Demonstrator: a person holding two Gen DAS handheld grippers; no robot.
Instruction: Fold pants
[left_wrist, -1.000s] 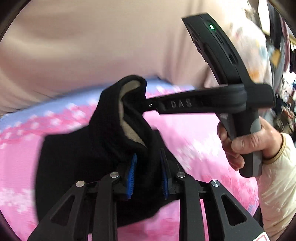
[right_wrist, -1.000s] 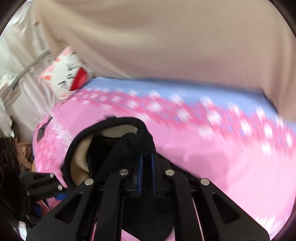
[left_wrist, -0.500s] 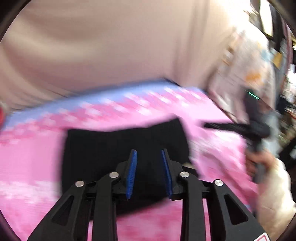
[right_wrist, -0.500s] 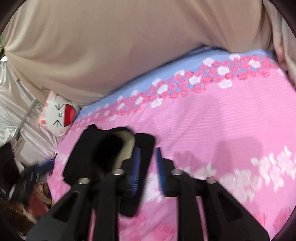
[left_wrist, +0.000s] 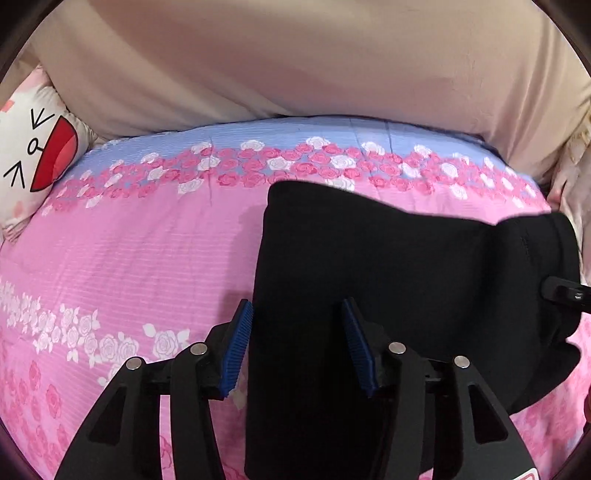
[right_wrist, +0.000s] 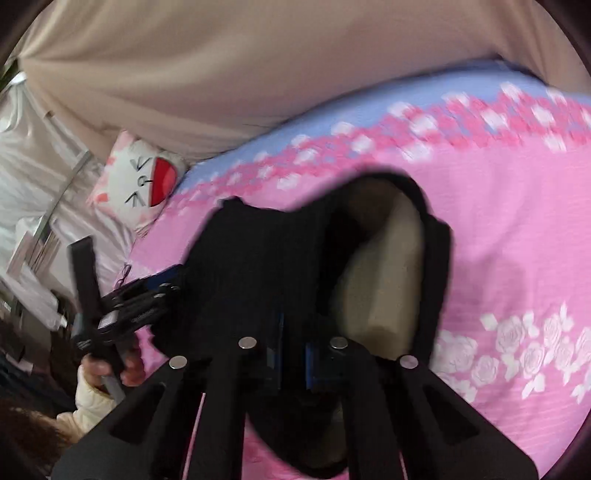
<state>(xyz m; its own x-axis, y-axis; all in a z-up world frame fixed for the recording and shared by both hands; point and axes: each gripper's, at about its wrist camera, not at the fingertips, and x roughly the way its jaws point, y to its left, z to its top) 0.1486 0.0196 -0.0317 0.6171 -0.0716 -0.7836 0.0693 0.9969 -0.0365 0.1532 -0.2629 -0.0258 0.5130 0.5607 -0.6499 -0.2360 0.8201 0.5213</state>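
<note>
The black folded pants with beige fleece lining (left_wrist: 388, 258) lie on the pink bedsheet printed with roses (left_wrist: 129, 258). The left gripper (left_wrist: 297, 347) is opening, its blue pads on both sides of the cloth edge without pressing it. The right gripper (right_wrist: 291, 354) is clenched on the waistband part.

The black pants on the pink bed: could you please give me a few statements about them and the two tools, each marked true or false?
1. The black pants lie on a pink floral bedspread. True.
2. The right tool is shut on the pants. True.
3. The left tool is clamped tight on the pants. False: its blue pads stand apart and are opening, with fabric between them.
4. The pants have a red lining. False: the lining is beige.
5. A cartoon pillow lies at the bed's edge. True.
</note>
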